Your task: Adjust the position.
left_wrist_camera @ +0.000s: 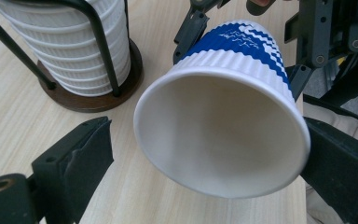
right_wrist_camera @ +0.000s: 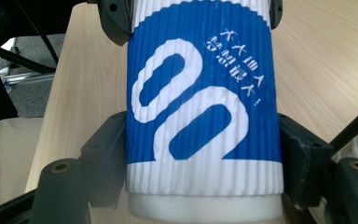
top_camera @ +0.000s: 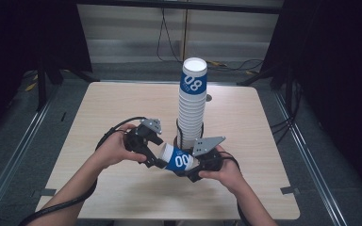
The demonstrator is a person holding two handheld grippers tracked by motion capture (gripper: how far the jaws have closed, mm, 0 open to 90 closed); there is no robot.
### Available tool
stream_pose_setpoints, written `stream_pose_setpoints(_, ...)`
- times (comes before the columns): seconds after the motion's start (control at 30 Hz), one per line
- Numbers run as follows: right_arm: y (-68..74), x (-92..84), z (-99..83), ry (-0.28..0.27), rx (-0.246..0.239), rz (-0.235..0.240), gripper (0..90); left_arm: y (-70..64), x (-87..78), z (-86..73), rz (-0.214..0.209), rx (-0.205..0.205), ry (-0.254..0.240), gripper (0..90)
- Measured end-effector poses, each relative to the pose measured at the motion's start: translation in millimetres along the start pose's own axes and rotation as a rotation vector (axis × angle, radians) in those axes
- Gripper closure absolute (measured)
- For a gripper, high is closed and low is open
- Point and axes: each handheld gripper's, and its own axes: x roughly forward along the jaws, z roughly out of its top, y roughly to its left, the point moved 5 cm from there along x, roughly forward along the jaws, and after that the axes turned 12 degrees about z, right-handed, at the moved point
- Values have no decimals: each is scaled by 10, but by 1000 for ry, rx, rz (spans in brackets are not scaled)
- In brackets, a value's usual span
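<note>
Two hand-held grippers meet over the near middle of the wooden table (top_camera: 99, 113), with one paper cup (top_camera: 176, 159) between them. The right gripper (top_camera: 195, 165) clamps the cup by its ribbed blue and white sleeve; in the right gripper view its black pads press against both sides of the sleeve, just under the white printed numerals. The cup lies roughly level above the table, its open mouth turned toward the left gripper (top_camera: 154, 157). In the left gripper view the left gripper's jaws stand wide, released: one pad is clearly apart from the cup's white rim (left_wrist_camera: 214, 135), the other sits close beside it. Just behind the cup stands a tall stack of cups (top_camera: 192, 101) in a black wire holder (left_wrist_camera: 93, 51) on a round dark base.
</note>
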Motion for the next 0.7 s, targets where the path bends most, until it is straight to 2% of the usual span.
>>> stream_pose_setpoints(0.07,1,-2,1,-2,4,2,277,5,2,-4,-6,9,3,66)
stream_pose_setpoints(0.27,4,-3,23,-21,-5,10,277,-22,17,24,-23,0,-29,69)
stream_pose_setpoints(0.3,3,-3,25,-20,-7,8,277,-15,5,26,-32,23,-21,76)
stream_pose_setpoints(0.33,-2,-9,23,-20,-5,4,277,-29,4,33,-34,11,-29,117)
stream_pose_setpoints(0.4,-7,-11,16,-26,-6,5,277,-28,-1,41,-37,24,-32,151)
stream_pose_setpoints(0.43,-5,-14,15,-29,-1,7,277,-24,-14,41,-28,33,-15,152)
stream_pose_setpoints(0.53,-4,-20,20,-27,-4,3,277,-36,-4,50,-38,11,-41,152)
stream_pose_setpoints(0.57,-4,-19,20,-28,-6,3,277,-28,-6,45,-40,21,-36,152)
stream_pose_setpoints(0.63,-4,-18,21,-29,-6,4,277,-37,-3,49,-40,7,-43,151)
stream_pose_setpoints(0.7,-1,-16,24,-30,-11,8,277,-35,-4,51,-45,18,-43,150)
